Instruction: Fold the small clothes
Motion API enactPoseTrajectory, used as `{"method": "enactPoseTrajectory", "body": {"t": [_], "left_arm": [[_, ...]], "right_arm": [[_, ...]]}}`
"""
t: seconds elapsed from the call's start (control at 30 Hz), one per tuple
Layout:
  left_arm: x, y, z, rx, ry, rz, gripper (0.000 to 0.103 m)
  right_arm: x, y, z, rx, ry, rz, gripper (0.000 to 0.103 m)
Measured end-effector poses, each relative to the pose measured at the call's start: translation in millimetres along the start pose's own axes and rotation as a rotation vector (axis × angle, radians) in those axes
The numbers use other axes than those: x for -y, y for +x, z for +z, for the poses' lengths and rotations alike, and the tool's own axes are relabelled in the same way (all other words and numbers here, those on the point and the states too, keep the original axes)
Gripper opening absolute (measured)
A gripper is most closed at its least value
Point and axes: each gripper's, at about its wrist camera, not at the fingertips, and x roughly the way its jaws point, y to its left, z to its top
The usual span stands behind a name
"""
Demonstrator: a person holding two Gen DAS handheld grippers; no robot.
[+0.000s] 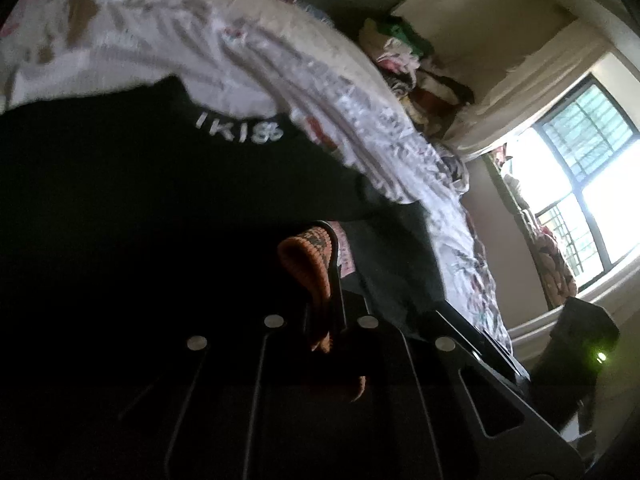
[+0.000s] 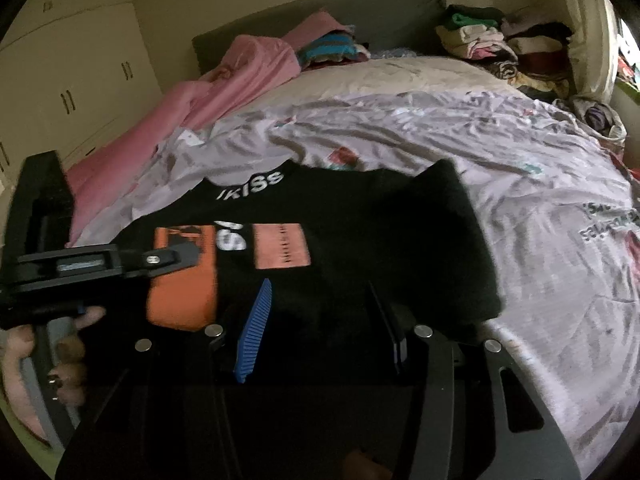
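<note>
My black shirt [image 2: 340, 240] on rumpled bedsheet [image 2: 500, 160], wardrobe [image 2: 68, 60] left, window [image 1: 580, 184] right, left gripper [image 1: 320, 264] clamped on shirt, right gripper [image 2: 320, 320] spread apart.

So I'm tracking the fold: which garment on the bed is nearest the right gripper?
The black T-shirt with white lettering, spread right in front of the right gripper; the pink garment and folded clothes piles lie far back.

Black gripper frames with silver screws; orange-ribbed left fingers [image 1: 316, 276], blue-ribbed right fingers [image 2: 254, 332].
</note>
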Motion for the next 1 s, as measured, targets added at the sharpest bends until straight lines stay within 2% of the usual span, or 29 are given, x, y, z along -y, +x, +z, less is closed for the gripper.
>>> {"method": "enactPoseTrajectory", "body": {"t": [0.2,0.3,0.43,0.57,1.0], "left_arm": [[10.5,-44.5,13.2,0.142,0.039,-0.002,0.000],[9.7,-62.2,16.0,0.186,0.035,-0.007,0.000],[6.2,-85.9,14.4,0.250,0.039,0.053,0.000],[-2.4,-93.5,12.9,0.256,0.016,0.055,0.000],[-44.0,-91.1,10.8,0.195,-0.081,0.149,0.001]], "right_arm": [[16.2,-11.2,6.8,0.032,0.028,-0.036,0.047],[17.0,-11.6,8.0,0.034,0.031,-0.041,0.047],[16.8,-10.2,8.9,0.031,0.028,-0.045,0.047],[17.0,-10.1,9.3,0.030,0.028,-0.043,0.047],[23.7,0.7,6.9,0.003,0.043,-0.086,0.047]]}}
